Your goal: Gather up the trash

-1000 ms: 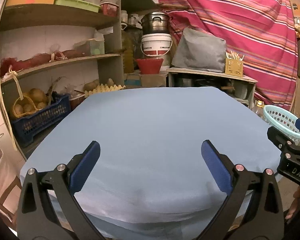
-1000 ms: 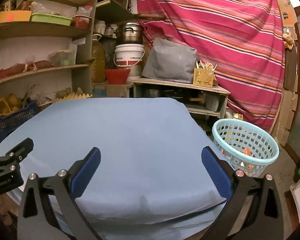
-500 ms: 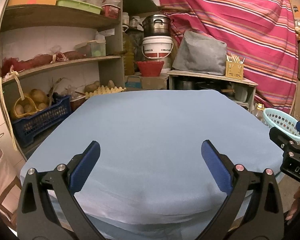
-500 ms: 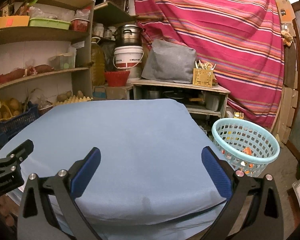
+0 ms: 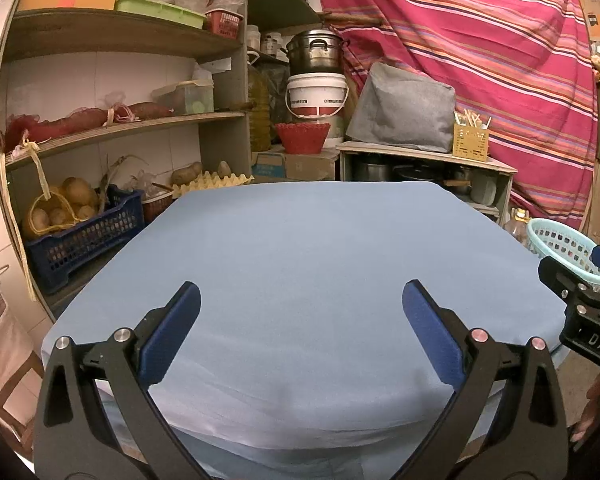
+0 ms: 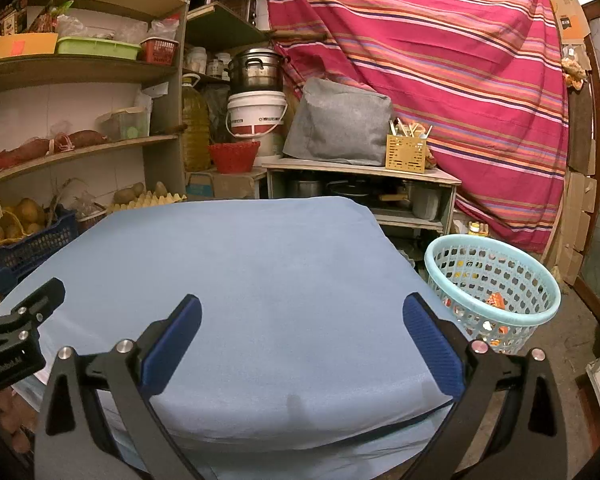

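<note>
A table under a light blue cloth point(image 5: 300, 264) fills the middle of both views point(image 6: 260, 280); no trash shows on it. A pale teal plastic basket point(image 6: 496, 312) stands on the floor right of the table with orange and yellow scraps inside; its rim shows in the left wrist view point(image 5: 560, 240). My left gripper point(image 5: 300, 312) is open and empty over the table's near edge. My right gripper point(image 6: 300, 316) is open and empty too. Each gripper's body shows at the edge of the other's view.
Wooden shelves point(image 5: 112, 128) with potatoes, a dark blue crate point(image 5: 80, 236) and boxes stand to the left. A low shelf point(image 6: 360, 168) with pots, a grey cover and a white bucket point(image 5: 318, 96) stands behind the table. A striped red curtain point(image 6: 440, 60) hangs at the back right.
Both views have tipped slightly, so the table and basket sit a little lower in frame. Both grippers stay open and empty.
</note>
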`<state>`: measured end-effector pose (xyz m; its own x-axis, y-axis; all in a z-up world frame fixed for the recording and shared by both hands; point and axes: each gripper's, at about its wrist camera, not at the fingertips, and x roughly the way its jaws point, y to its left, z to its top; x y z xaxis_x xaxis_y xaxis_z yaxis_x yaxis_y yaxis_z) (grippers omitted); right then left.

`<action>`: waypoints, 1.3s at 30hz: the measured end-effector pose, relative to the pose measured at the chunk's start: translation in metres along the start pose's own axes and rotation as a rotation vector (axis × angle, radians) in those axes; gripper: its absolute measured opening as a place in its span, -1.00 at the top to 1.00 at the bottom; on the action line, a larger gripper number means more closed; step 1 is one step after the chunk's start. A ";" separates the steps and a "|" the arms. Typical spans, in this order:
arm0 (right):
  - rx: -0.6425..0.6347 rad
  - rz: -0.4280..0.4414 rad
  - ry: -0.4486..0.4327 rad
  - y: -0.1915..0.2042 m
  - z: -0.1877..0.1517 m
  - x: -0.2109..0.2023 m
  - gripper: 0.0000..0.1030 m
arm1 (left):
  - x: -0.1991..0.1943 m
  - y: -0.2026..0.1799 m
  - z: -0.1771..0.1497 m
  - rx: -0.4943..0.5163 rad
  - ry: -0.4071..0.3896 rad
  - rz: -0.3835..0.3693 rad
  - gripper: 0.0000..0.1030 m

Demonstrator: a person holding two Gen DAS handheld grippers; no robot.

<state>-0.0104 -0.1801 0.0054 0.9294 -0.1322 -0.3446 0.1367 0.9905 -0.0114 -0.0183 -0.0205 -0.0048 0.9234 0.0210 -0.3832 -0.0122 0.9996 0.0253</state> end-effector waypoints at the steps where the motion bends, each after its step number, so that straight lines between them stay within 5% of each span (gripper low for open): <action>1: -0.001 -0.002 0.000 0.001 0.000 0.000 -0.91 | 0.000 0.000 0.000 -0.001 0.001 -0.001 -0.90; 39: -0.014 -0.003 -0.006 -0.002 -0.005 0.000 -0.91 | -0.001 -0.002 0.001 -0.003 0.004 -0.002 -0.90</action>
<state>-0.0121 -0.1825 0.0005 0.9309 -0.1354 -0.3393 0.1347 0.9906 -0.0258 -0.0190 -0.0220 -0.0037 0.9218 0.0191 -0.3873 -0.0114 0.9997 0.0221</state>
